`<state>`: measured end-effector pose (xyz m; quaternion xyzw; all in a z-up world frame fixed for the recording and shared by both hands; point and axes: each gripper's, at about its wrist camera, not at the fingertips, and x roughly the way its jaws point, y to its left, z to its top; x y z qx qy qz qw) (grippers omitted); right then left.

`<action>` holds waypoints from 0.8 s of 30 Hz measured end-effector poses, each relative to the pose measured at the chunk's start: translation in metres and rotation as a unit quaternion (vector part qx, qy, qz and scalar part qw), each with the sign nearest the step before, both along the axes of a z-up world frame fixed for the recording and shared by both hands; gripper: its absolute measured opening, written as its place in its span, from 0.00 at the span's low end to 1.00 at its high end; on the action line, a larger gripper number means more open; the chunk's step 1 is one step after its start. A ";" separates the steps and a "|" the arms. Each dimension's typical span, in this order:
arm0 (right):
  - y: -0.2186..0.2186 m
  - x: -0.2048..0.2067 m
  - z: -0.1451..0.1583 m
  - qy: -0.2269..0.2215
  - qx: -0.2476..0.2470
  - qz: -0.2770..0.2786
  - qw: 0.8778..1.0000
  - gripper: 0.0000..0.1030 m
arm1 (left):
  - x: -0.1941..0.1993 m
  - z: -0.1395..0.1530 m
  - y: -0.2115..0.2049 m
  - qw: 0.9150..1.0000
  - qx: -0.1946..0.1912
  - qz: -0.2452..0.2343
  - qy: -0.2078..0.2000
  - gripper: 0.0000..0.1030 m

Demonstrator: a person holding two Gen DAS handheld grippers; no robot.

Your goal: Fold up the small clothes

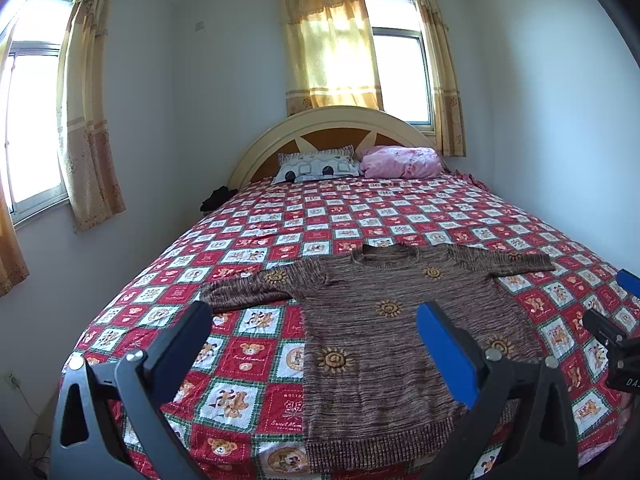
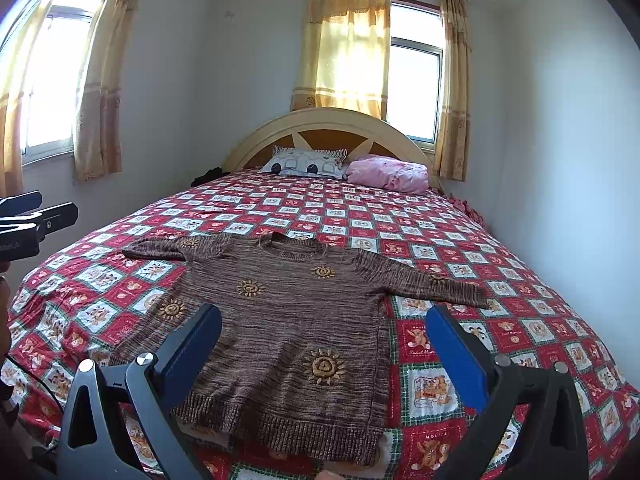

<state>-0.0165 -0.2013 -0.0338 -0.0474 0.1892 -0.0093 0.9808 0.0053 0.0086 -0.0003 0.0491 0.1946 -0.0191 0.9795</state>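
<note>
A brown knitted sweater point(image 1: 384, 332) with orange sun motifs lies flat on the bed, sleeves spread to both sides, hem toward me. It also shows in the right wrist view point(image 2: 288, 328). My left gripper point(image 1: 316, 316) is open and empty, held above the sweater's lower left part. My right gripper point(image 2: 324, 320) is open and empty, held above the sweater's lower right part. The right gripper's tip shows at the right edge of the left wrist view point(image 1: 616, 340). The left gripper shows at the left edge of the right wrist view point(image 2: 28, 220).
The bed has a red, white and green checked cover point(image 1: 248, 356). A patterned pillow point(image 1: 316, 166) and a pink pillow point(image 1: 400, 162) lie by the curved headboard point(image 1: 328, 120). Curtained windows are behind and to the left. A wall stands close on the right.
</note>
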 end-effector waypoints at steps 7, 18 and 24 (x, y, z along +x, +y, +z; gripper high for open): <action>-0.003 0.002 -0.004 0.005 0.001 -0.003 1.000 0.99 | 0.000 -0.002 -0.001 1.000 0.000 -0.001 0.003 1.00; -0.003 0.004 -0.006 0.009 0.000 -0.002 1.000 0.99 | 0.001 -0.002 0.001 1.000 -0.005 0.003 0.004 1.00; -0.003 0.005 -0.006 0.009 0.000 -0.003 1.000 0.99 | 0.003 -0.002 0.002 1.000 -0.007 0.002 0.007 1.00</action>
